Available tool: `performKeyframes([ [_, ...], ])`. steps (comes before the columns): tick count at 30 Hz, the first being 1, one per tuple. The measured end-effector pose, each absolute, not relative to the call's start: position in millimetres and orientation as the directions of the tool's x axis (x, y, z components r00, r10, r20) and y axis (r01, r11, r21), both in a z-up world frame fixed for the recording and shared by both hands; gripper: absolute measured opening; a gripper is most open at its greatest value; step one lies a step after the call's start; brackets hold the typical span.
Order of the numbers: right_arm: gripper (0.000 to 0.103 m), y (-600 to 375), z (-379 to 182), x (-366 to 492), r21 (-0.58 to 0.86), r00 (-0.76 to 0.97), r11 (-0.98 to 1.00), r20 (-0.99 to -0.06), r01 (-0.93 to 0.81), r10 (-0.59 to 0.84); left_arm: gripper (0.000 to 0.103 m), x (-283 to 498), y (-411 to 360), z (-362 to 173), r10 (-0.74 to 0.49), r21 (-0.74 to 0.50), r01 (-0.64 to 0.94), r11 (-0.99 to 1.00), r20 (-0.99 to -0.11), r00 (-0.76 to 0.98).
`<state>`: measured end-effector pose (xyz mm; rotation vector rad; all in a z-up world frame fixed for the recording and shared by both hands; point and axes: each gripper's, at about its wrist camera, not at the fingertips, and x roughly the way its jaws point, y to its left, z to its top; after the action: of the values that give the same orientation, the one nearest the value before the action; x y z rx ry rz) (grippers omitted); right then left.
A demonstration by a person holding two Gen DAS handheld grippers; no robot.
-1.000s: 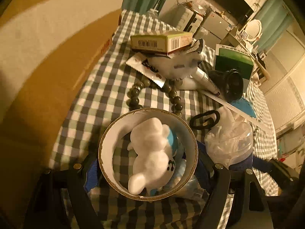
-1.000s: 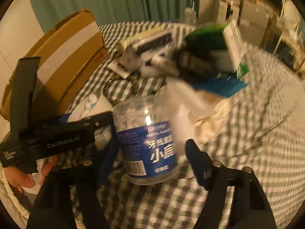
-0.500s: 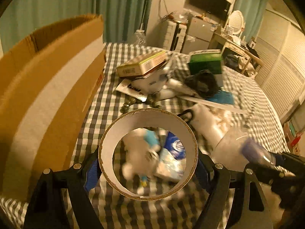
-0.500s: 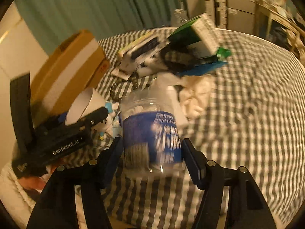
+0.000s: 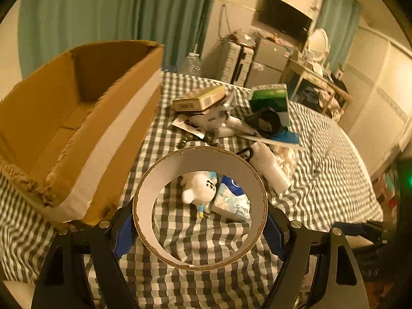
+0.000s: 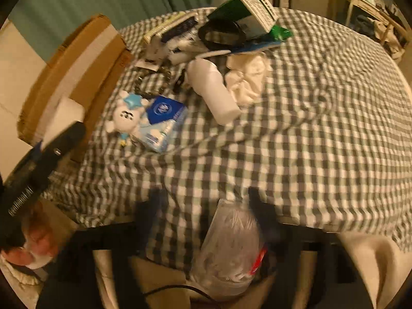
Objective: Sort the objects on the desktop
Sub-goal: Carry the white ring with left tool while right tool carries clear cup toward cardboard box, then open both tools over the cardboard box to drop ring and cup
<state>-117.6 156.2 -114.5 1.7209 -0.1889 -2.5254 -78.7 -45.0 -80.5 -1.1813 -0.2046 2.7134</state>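
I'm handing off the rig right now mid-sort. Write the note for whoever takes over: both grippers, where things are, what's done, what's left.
Left hand-held gripper: shut on the tape roll, held above the cloth beside the open cardboard box.
Right hand-held gripper: view is blurred, but the clear jar sits between its fingers at the near table edge; grip looks closed, not certain.
On the table: white plush, blue tissue pack, white bottle, crumpled cloth, beads, and the far pile with the green box.
Done: the visible part of the box holds nothing.
Left: box the roll and jar, then the rest.
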Motion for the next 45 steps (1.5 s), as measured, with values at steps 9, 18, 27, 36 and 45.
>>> performKeyframes([
  [9,0.09,149.7,-148.3,-126.7,-0.02,-0.231,-1.0,-0.973,-0.017,0.024,0.083,-80.0,-35.2,-85.1,0.22,-0.177,-0.133,-0.975,-0.703,-0.677],
  [18,0.061,142.4,-142.0,-129.7,0.127,-0.275,-0.992,-0.953,0.029,-0.13,0.083,-72.2,-37.1,-76.7,0.206,-0.171,-0.121,-0.978,-0.682,-0.702],
  [27,0.061,106.2,-5.4,-139.6,0.237,-0.494,-0.957,-0.82,0.169,-0.29,0.083,-68.6,-69.4,21.3,0.166,-0.142,-0.1,-0.985,-0.605,-0.778],
  [36,0.061,-10.6,67.2,-200.0,0.307,-0.528,-0.874,-0.704,0.376,-0.474,0.083,-114.1,-170.6,68.2,-0.057,-0.029,0.089,-0.996,-0.572,-0.819],
  [45,0.062,-88.2,36.0,-254.1,0.313,-0.466,-0.861,-0.739,0.4,-0.486,0.088,-134.8,-224.5,9.9,-0.045,-0.086,0.137,-0.987,-0.663,-0.747],
])
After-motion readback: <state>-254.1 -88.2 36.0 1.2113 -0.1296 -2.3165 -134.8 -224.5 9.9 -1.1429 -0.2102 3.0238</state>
